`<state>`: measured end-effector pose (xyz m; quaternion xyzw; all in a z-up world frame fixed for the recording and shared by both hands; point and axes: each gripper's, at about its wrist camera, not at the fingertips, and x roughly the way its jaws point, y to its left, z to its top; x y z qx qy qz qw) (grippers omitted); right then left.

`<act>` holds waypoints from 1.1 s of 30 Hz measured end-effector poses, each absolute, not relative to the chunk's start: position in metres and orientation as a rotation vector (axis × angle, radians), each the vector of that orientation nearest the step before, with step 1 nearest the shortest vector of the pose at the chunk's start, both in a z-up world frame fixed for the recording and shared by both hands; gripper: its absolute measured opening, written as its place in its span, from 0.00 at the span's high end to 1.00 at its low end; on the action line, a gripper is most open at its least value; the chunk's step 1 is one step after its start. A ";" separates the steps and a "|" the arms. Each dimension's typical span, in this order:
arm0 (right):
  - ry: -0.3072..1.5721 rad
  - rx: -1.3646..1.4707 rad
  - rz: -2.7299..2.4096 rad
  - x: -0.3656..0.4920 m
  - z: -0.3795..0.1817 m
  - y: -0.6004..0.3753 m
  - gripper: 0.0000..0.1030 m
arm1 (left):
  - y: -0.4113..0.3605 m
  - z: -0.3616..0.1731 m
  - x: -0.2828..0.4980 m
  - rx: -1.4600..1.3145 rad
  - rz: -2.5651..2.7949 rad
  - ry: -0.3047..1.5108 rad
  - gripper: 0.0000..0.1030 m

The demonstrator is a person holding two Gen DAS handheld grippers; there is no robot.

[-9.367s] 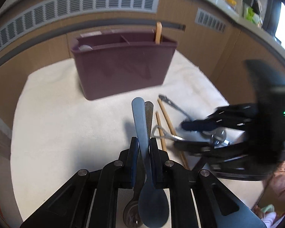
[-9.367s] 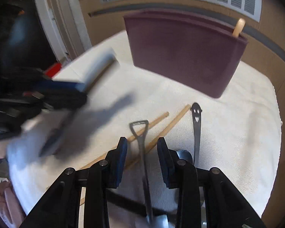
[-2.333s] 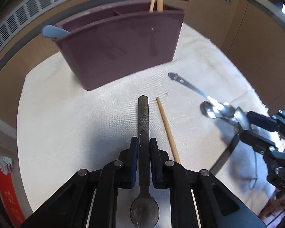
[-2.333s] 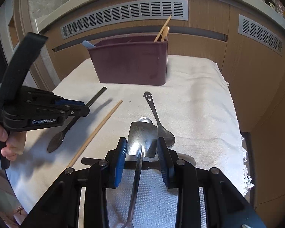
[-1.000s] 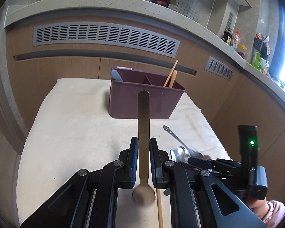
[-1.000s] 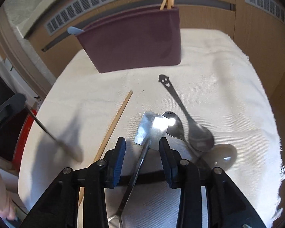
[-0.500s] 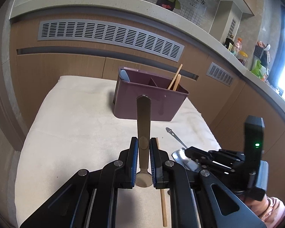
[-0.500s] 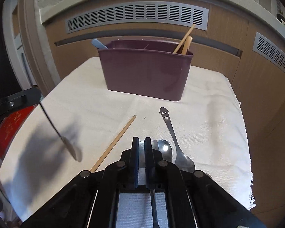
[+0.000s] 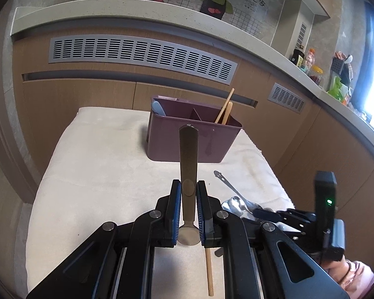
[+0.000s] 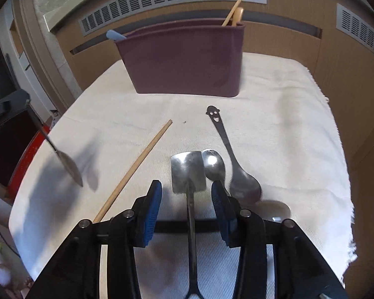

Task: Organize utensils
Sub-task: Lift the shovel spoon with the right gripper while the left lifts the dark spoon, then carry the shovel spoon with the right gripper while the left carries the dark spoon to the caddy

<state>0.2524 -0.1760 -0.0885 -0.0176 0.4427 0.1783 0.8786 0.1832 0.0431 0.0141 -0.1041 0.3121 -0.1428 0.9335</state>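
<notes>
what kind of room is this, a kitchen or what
Likely a home kitchen: a long pale counter above wooden cabinet fronts, bottles and jars on it, and a purple plastic utensil caddy.

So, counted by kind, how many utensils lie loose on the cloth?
Chopstick: 1
Spoons: 3 (smiley spoon, round spoon, shovel spoon)
Half-hidden piece, kind unclear: 1
Total: 5
</notes>
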 end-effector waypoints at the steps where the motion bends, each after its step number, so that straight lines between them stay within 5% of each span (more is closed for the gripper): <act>1: 0.929 -0.051 0.374 0.257 -0.092 -0.171 0.62 | 0.043 0.014 0.183 -0.206 -0.292 0.640 0.88; 6: 0.885 -0.213 0.365 0.264 -0.097 -0.154 0.72 | 0.048 0.012 0.186 -0.214 -0.289 0.648 0.88; 19: 0.619 -0.058 0.401 0.207 -0.005 -0.192 0.72 | 0.044 0.026 0.182 -0.224 -0.308 0.623 0.88; 28: 0.158 -0.003 0.369 0.237 0.144 -0.204 0.72 | 0.030 0.140 0.210 -0.150 -0.394 0.395 0.88; 33: 0.067 0.027 0.353 0.286 0.175 -0.197 0.72 | 0.026 0.183 0.243 -0.102 -0.345 0.261 0.88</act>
